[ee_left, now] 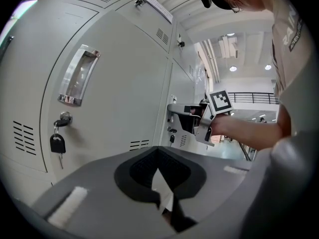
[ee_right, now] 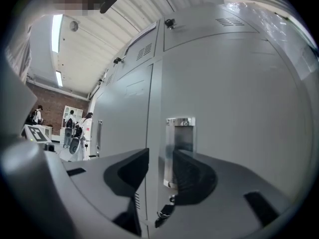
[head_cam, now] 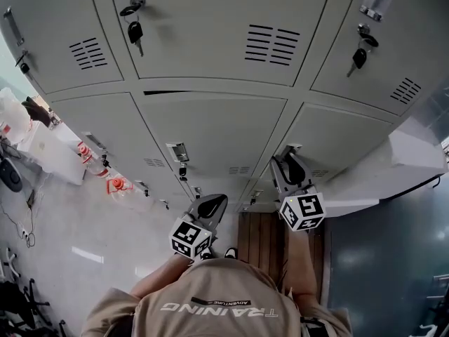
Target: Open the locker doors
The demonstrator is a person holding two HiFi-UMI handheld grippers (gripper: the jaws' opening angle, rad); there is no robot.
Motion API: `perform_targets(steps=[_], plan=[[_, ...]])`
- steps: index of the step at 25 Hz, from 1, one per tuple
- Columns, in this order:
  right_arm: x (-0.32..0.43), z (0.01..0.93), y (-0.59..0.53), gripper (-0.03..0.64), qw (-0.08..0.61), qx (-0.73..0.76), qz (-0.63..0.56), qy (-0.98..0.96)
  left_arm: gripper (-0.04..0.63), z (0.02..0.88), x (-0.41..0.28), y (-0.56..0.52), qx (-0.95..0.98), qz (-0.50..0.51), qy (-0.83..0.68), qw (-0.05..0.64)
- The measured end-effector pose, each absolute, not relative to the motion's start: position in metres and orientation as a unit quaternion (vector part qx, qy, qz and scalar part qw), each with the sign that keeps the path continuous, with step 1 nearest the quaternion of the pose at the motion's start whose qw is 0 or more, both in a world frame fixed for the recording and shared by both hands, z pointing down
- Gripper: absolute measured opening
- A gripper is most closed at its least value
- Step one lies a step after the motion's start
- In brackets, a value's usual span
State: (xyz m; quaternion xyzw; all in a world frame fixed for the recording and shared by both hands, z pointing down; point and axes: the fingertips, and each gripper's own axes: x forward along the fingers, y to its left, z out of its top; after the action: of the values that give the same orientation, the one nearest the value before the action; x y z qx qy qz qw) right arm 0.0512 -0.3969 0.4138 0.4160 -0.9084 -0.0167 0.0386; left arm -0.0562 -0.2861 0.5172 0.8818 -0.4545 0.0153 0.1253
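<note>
Grey metal lockers (head_cam: pixel 210 41) fill the head view, their doors looking closed; a thin dark slit (head_cam: pixel 165 92) runs along the top edge of the middle door. My right gripper (head_cam: pixel 291 166) is up against a lower door. In the right gripper view it (ee_right: pixel 162 168) stands open, its jaws on either side of a chrome recessed handle (ee_right: pixel 179 143) without pressing on it. My left gripper (head_cam: pixel 210 206) hangs back from the lockers, shut and empty. The left gripper view shows it (ee_left: pixel 159 156) facing a door with a chrome handle (ee_left: pixel 78 77) and a key with a black fob (ee_left: pixel 57 143).
Keys hang in the locks of two upper doors (head_cam: pixel 135 30) (head_cam: pixel 359 56). Bottles with red caps (head_cam: pixel 116 184) and white boxes (head_cam: pixel 49 149) crowd the floor at the left. Wooden slats (head_cam: pixel 263 234) lie under the person. People stand far off (ee_right: pixel 75 128).
</note>
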Motion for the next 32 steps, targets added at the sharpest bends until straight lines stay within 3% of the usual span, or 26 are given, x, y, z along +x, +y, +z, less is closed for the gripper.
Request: perform_targets(steps=[13,20,32], plan=[[0.089,0.407,-0.311,0.117,0.037,0.418,-0.005,-0.908,0.008,0.521,-0.039,-0.285,0.908,0.034,-0.4,0.12],[0.161,0.405,-0.251,0.117,0.039,0.462,-0.007,-0.886,0.008,0.517,0.02,-0.277,0.935,0.039,-0.332,0.116],[0.304,0.409,-0.216,0.11,0.114,0.649,-0.02,-0.752,0.008,0.496,0.115,-0.261,0.964,0.037,-0.246,0.096]])
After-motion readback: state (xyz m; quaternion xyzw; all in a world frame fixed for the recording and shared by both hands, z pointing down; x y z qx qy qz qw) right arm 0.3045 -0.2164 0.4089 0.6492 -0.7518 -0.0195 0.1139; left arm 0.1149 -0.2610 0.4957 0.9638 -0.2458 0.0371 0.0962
